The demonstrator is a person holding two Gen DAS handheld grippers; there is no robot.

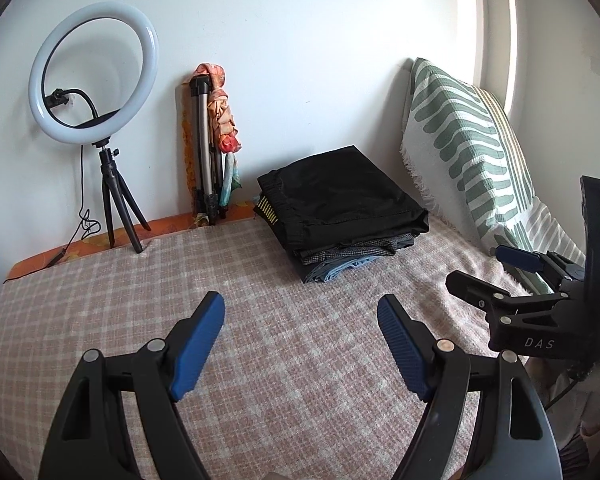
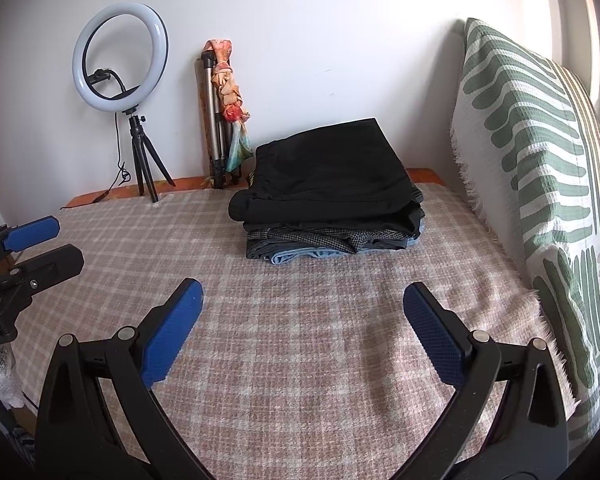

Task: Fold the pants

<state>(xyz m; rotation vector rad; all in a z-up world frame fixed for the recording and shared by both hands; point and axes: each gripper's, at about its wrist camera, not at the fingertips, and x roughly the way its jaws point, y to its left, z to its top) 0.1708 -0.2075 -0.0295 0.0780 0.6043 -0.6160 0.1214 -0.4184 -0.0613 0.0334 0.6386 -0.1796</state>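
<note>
A stack of folded pants [image 1: 342, 210] [image 2: 330, 196] lies at the far side of the bed, black pair on top, a checked grey pair and a blue denim pair beneath. My left gripper [image 1: 300, 316] hovers open over the plaid bedcover [image 1: 260, 360], well short of the stack, with nothing between its blue pads. My right gripper [image 2: 302, 304] is also open and empty, in front of the stack. Each gripper shows in the other's view: the right gripper [image 1: 496, 268] at the right edge, the left gripper [image 2: 48, 240] at the left edge.
A ring light [image 1: 94, 74] [image 2: 120, 56] on a small tripod stands at the back left by the wall. A folded tripod with a cloth tied on it [image 1: 212, 140] [image 2: 224, 112] leans on the wall. A green-and-white patterned pillow [image 1: 464, 148] [image 2: 540, 168] lines the right side.
</note>
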